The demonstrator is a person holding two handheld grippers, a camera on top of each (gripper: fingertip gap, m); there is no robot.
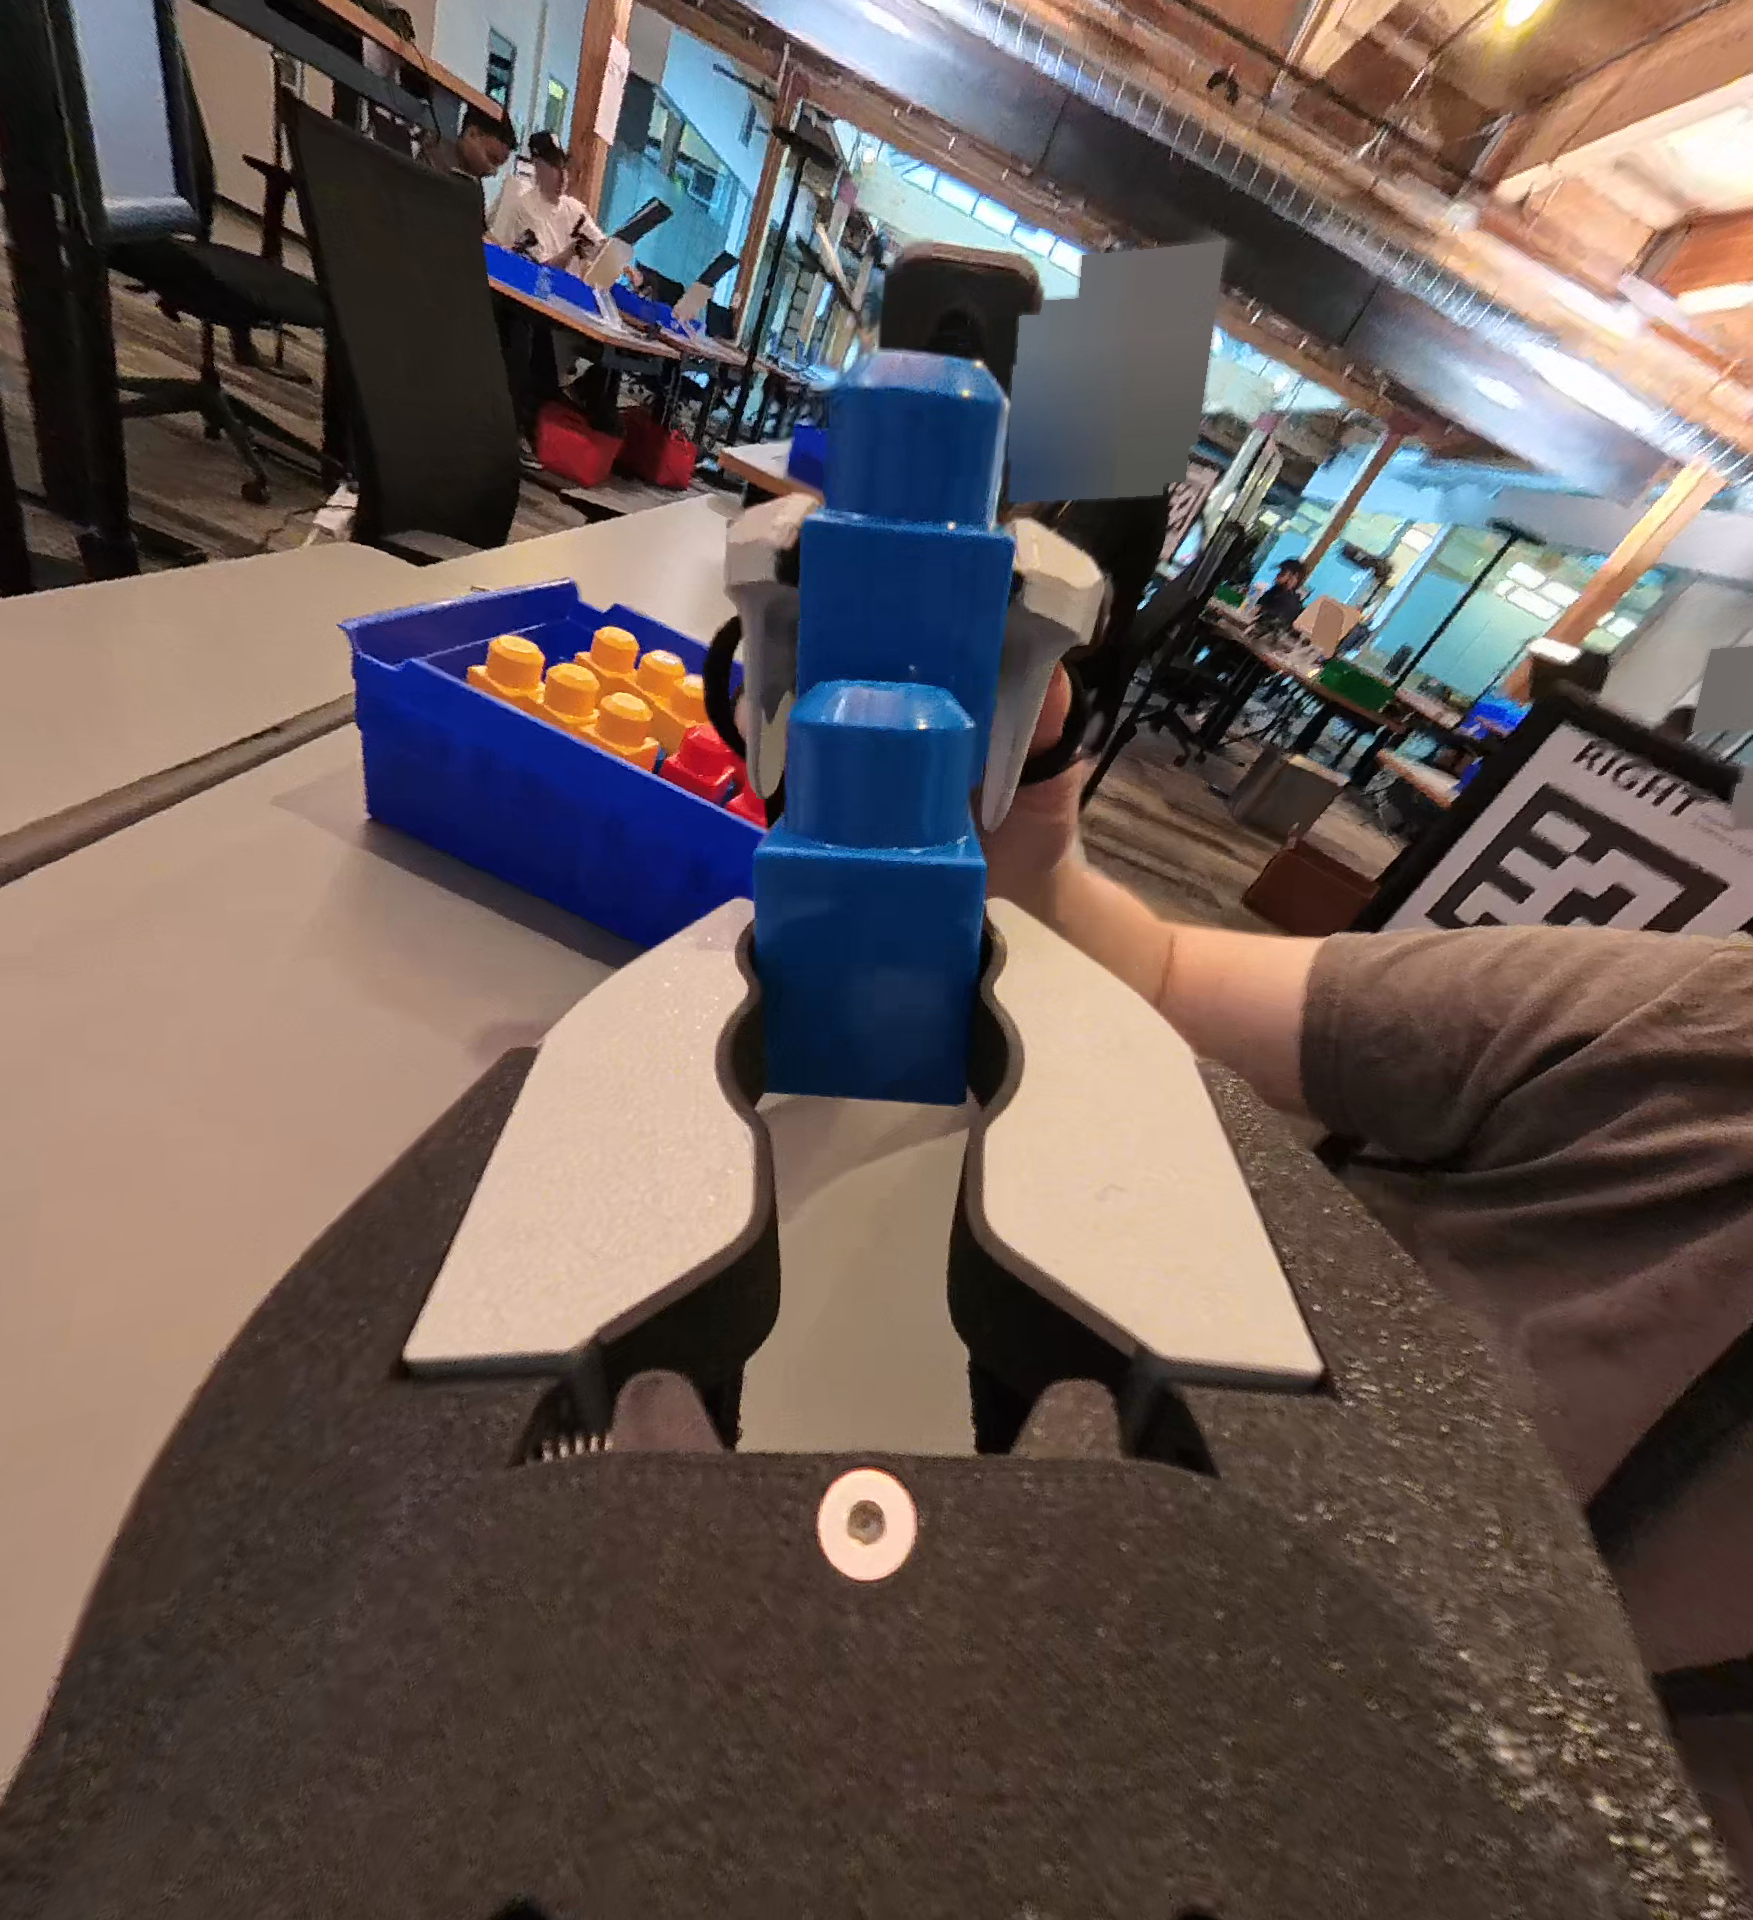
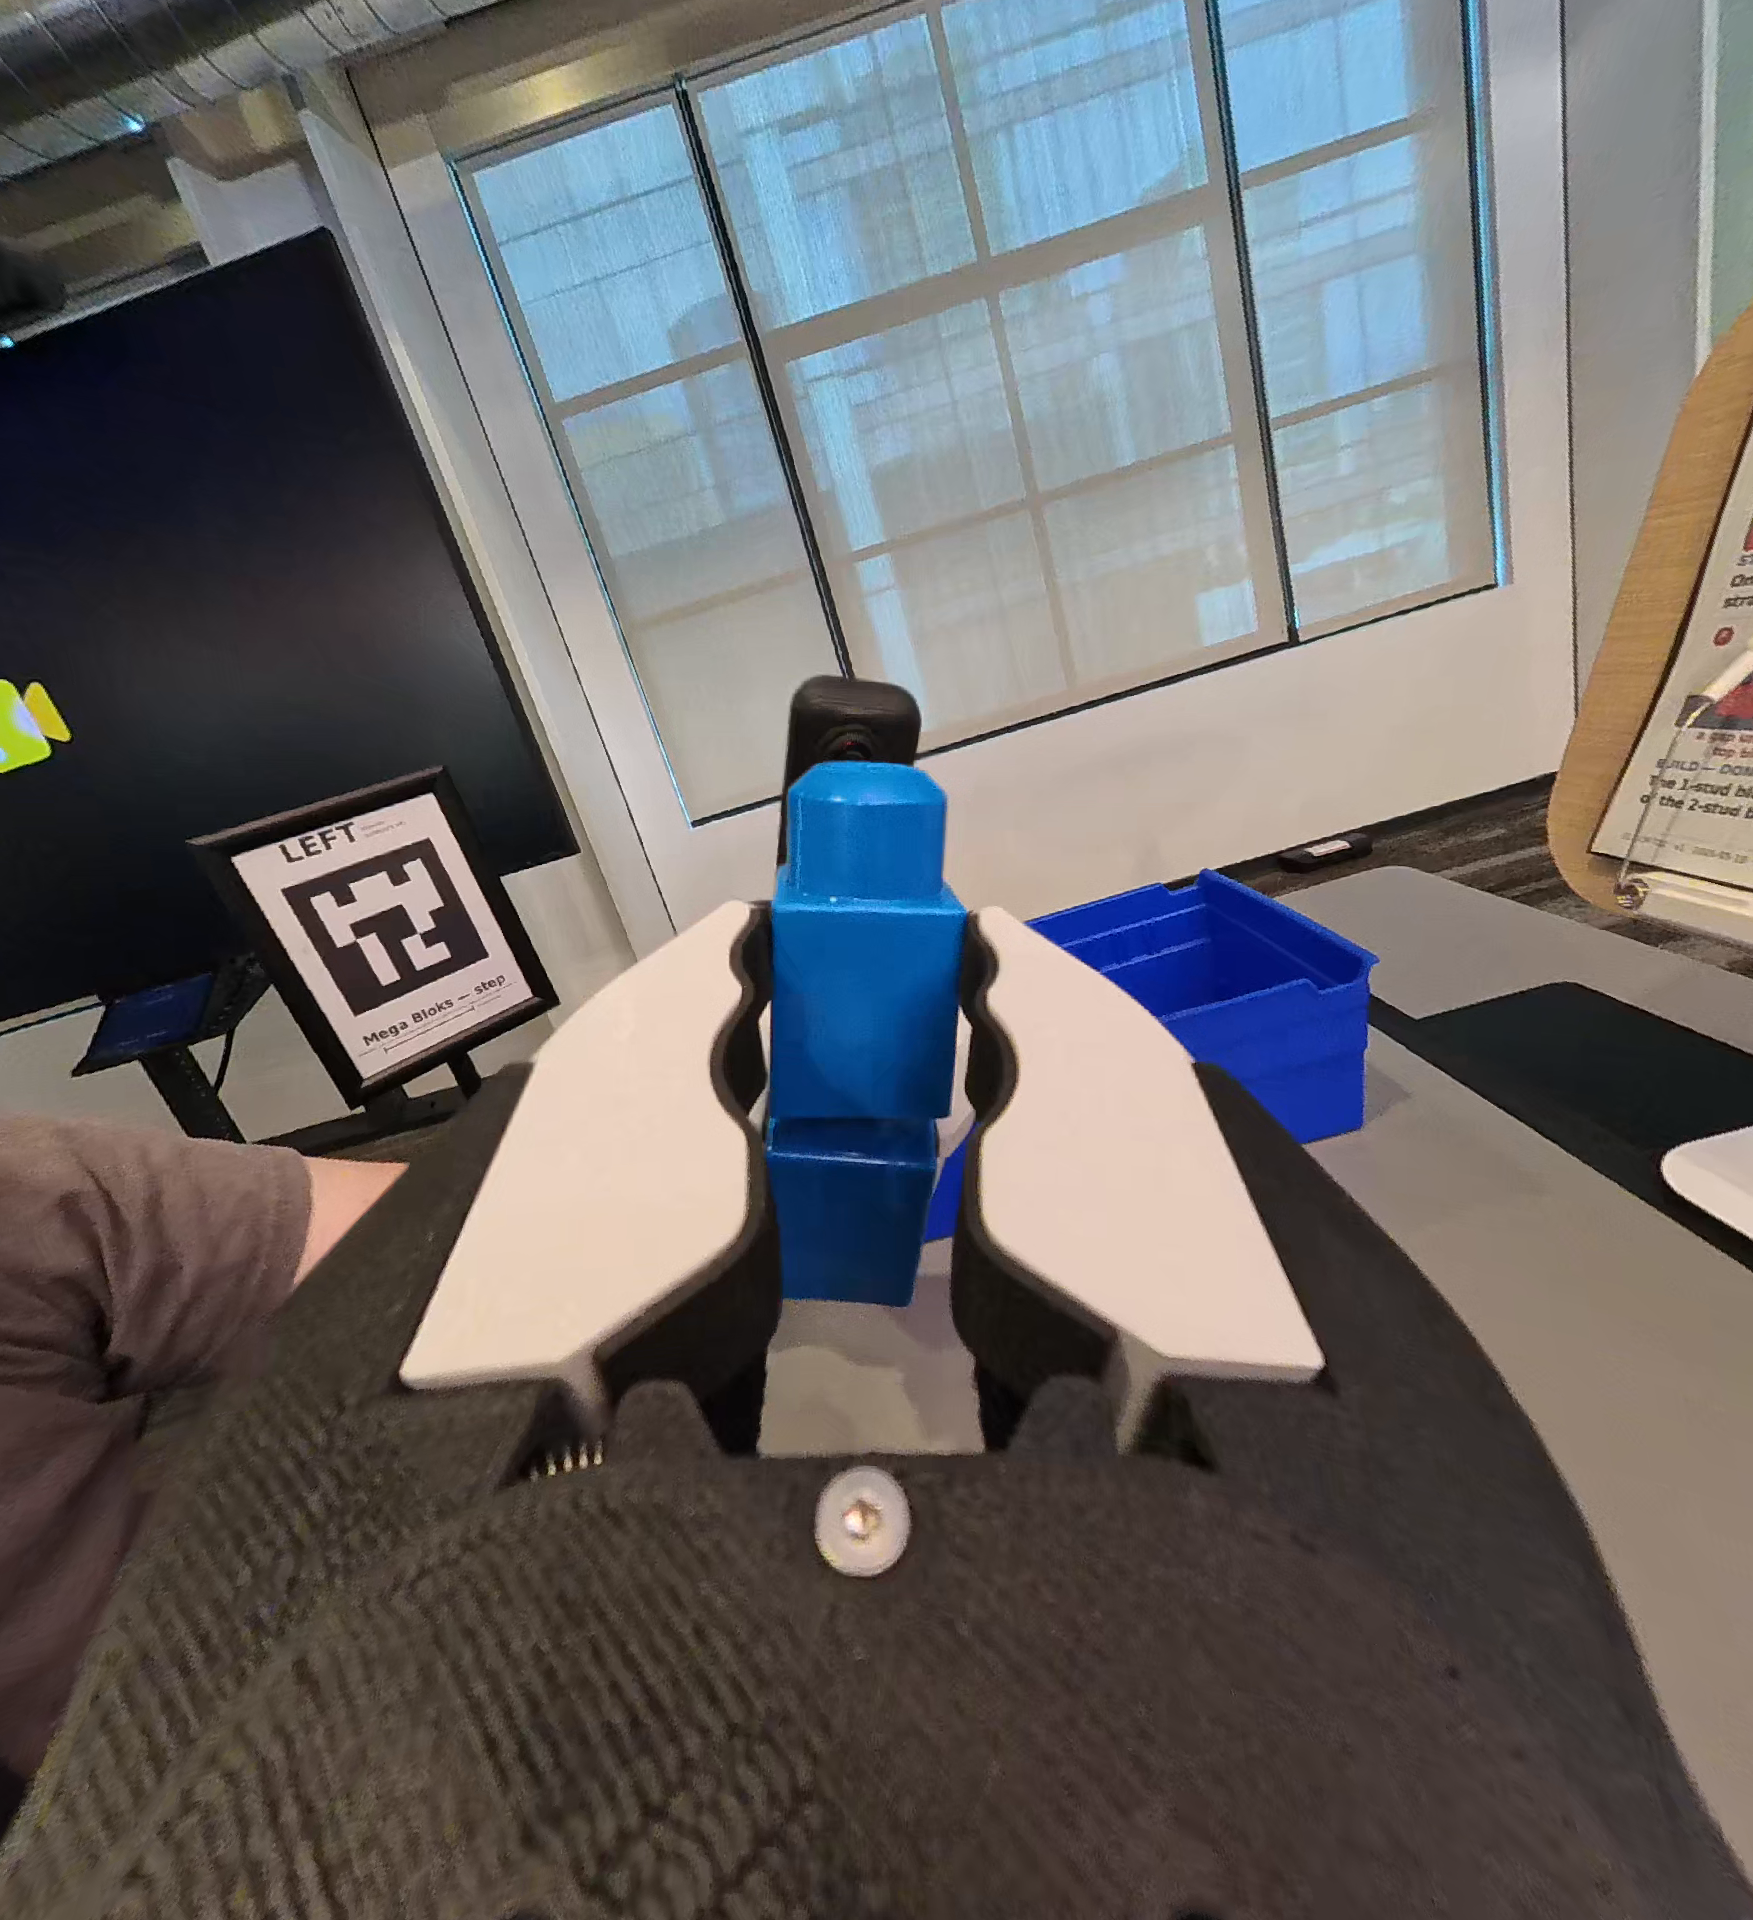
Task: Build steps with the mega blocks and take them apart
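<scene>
My left gripper (image 1: 867, 956) is shut on the near end of a lower blue block (image 1: 870, 977), whose near stud is bare. An upper blue block (image 1: 905, 613) sits on its far end as a step. The right gripper (image 1: 903, 623) faces me and is shut on that upper block. In the right wrist view my right gripper (image 2: 861, 966) clamps the upper blue block (image 2: 864, 997), with the lower blue block (image 2: 846, 1216) directly beneath it. Both blocks are held above the grey table (image 1: 176, 1039).
A blue bin (image 1: 539, 800) holding yellow and red blocks stands on the table to the left. A second blue bin (image 2: 1256, 997) stands beyond my right gripper. A person's sleeved arm (image 1: 1474, 1039) is on the right. Framed marker signs (image 2: 384, 925) and an instruction sheet (image 2: 1745, 707) stand nearby. About 6 cm separates my left fingertips from my right.
</scene>
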